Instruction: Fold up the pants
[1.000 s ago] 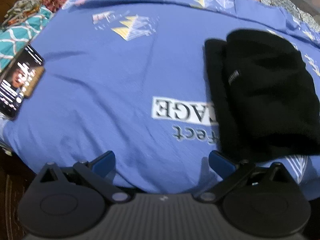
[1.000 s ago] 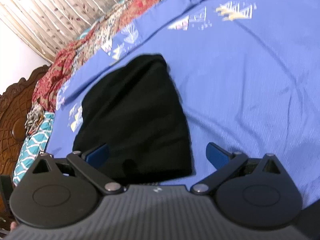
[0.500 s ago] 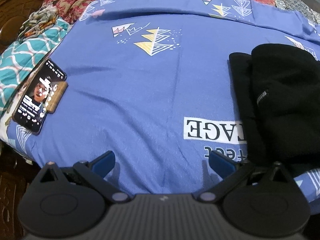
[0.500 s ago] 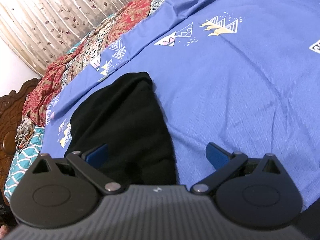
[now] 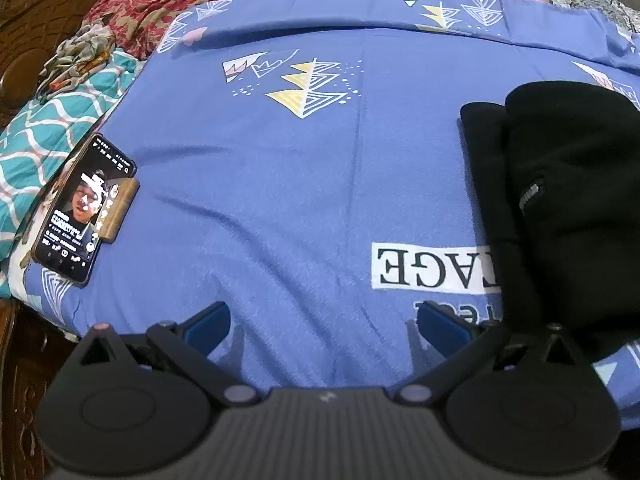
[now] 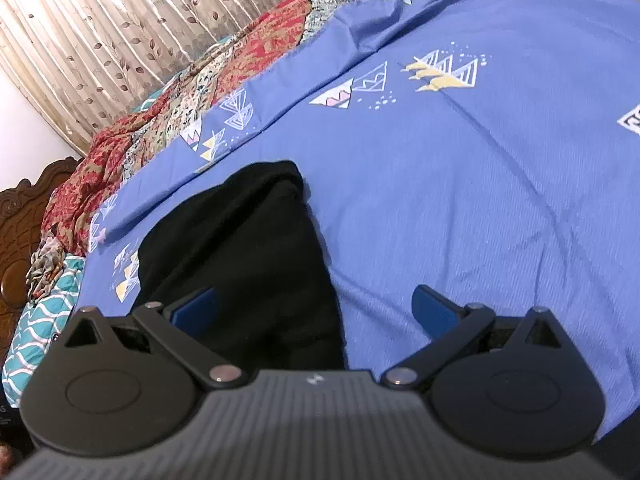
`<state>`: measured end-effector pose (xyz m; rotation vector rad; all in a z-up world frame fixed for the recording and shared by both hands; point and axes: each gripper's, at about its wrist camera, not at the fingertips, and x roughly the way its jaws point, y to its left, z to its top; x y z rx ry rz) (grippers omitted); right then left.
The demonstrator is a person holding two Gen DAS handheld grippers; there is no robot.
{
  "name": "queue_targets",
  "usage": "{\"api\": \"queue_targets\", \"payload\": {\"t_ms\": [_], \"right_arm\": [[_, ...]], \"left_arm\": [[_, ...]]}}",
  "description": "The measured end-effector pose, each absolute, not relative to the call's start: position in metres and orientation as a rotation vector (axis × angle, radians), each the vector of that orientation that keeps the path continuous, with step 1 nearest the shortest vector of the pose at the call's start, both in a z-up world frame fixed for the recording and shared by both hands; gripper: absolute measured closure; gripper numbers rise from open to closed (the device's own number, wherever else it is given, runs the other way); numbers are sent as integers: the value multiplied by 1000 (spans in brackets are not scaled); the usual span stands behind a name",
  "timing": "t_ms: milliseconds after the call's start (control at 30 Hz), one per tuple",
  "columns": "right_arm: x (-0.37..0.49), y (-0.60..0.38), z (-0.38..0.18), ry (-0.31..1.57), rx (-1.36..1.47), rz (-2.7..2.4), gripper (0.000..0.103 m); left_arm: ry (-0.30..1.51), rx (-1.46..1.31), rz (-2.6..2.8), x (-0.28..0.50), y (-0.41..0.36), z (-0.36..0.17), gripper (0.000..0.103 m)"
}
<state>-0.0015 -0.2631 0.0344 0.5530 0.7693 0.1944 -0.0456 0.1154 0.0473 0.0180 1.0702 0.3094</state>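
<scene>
From my left wrist camera I see my left gripper (image 5: 324, 322) spread wide with nothing between its blue fingers, hovering over the near edge of the blue bedsheet (image 5: 280, 184). The black pants (image 5: 560, 200) lie folded in a compact bundle on the sheet to the right of this gripper, partly covering a white printed label (image 5: 424, 266). A phone (image 5: 82, 212) with a lit screen rests near the sheet's left edge, leaning on a small brown object I cannot identify. On the right wrist view, my right gripper (image 6: 316, 306) is also spread apart and empty; its left finger sits over the pants (image 6: 240, 248), its right finger over bare sheet (image 6: 480, 184). A patterned curtain (image 6: 120, 20) hangs behind the bed.
</scene>
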Motion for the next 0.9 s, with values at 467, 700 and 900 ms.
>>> {"api": "queue_targets", "payload": {"t_ms": [467,700,900], "right_arm": [[7,-265,38,768,552,250,0],[15,-264,42,761,545,329,0],[27,-257,49,743,503,418,0]], "left_arm": [[1066,17,269,-31,107,51,0],[1033,-184,115,-25,118,63,0],[999,-328,-34,-12,121,69,0]]}}
